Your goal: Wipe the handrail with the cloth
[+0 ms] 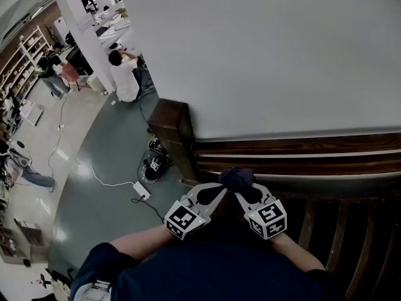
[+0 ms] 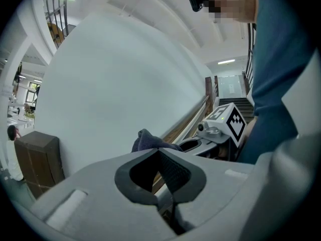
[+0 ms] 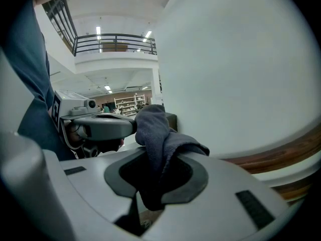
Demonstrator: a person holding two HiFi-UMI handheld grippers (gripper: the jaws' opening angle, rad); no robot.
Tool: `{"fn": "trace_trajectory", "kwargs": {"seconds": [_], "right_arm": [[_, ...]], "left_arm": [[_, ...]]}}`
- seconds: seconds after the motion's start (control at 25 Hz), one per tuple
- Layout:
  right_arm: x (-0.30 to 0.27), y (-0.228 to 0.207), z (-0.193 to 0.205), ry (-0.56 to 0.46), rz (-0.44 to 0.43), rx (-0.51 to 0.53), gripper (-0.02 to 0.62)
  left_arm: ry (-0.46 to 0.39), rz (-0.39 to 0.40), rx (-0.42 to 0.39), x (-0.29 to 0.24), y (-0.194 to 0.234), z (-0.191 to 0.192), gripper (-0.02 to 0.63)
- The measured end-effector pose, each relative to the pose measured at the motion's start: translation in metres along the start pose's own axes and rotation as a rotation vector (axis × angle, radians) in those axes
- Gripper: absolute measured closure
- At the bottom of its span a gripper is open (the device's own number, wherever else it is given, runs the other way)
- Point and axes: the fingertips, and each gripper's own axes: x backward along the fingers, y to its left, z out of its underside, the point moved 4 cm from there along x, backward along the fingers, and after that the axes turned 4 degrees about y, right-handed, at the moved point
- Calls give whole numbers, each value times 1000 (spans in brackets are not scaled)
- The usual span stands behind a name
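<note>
1. The right gripper (image 3: 156, 159) is shut tight on the dark cloth (image 3: 156, 129) — the cloth hangs down between its jaws.
2. The left gripper (image 2: 154, 151) is shut too, and its tips pinch the cloth's left side.
3. The cloth is by the left end of the brown handrail (image 1: 301, 147) — just right of the thick post (image 1: 170, 125).

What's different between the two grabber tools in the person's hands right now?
The right gripper is shut on the cloth, which hangs down through its jaws; the left gripper has jaws together, no cloth showing inside them, only bunched just past their tips. The left reaches in from the left, the right from the right. Both point at the cloth by the handrail.
</note>
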Motion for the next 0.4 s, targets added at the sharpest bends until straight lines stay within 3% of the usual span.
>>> {"fn": "trace_trajectory", "kwargs": {"seconds": [0.4], "right_arm": [[-3, -1, -2, 3, -1, -7, 508]], "left_arm": [[-2, -7, 7, 1, 5, -1, 604]]}}
